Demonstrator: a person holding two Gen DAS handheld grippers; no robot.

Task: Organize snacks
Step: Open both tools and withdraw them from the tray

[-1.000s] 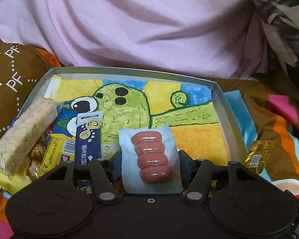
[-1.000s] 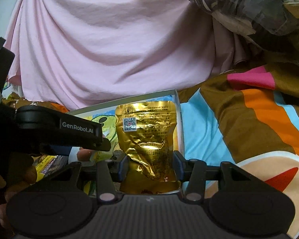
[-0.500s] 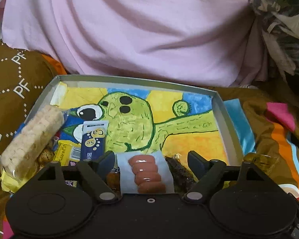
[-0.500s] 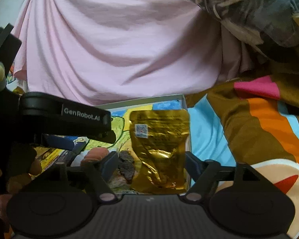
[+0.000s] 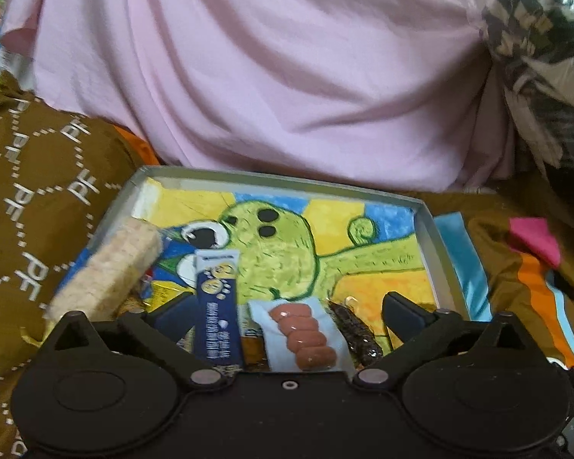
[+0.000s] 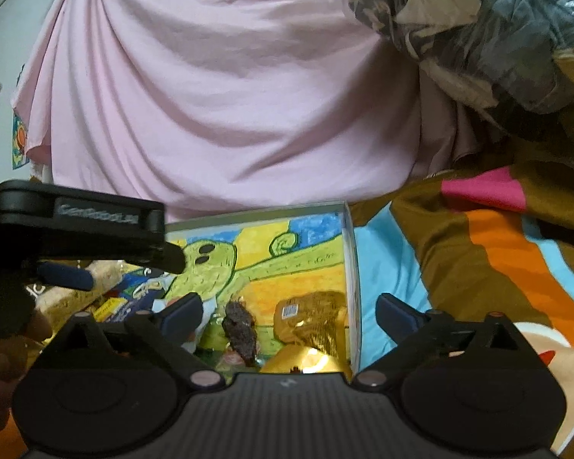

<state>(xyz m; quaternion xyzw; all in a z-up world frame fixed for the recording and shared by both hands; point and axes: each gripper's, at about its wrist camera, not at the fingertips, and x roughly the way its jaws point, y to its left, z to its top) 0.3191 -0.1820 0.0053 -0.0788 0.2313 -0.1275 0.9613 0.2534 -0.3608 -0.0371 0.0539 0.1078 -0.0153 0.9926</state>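
Two grippers are mine, one in each hand, and both point at a shallow grey box (image 5: 436, 244) on a bright striped blanket (image 6: 490, 252). The bottom of the box has a painted green creature (image 5: 275, 252) on yellow and blue.

My left gripper (image 5: 287, 313) has just been opening, and its jaws now stand wide apart. A white pack of small pink sausages (image 5: 302, 334) lies flat in the box between my open fingers, but my pads do not press on it. Just left of it lies a long dark blue packet (image 5: 218, 306) with yellow faces on it. Just right of the sausages lies a dark brown snack in clear wrap (image 5: 354, 329). At the left side of the box a pale puffed rice bar (image 5: 111, 267) leans tilted on a little pile of yellow packets (image 5: 164, 292).

My right gripper (image 6: 289, 315) has just been opening too, and its jaws are wide as well. A shiny gold pouch (image 6: 313, 321) lies in the near right corner of the box, close to the wall, between my fingers but not squeezed. The dark brown snack sits just left of it. In the right wrist view my left gripper shows as a black arm over the left part of the box.

A big pink cloth (image 5: 268, 76) hangs behind the box, with a brown patterned cushion (image 5: 30, 199) at the left.
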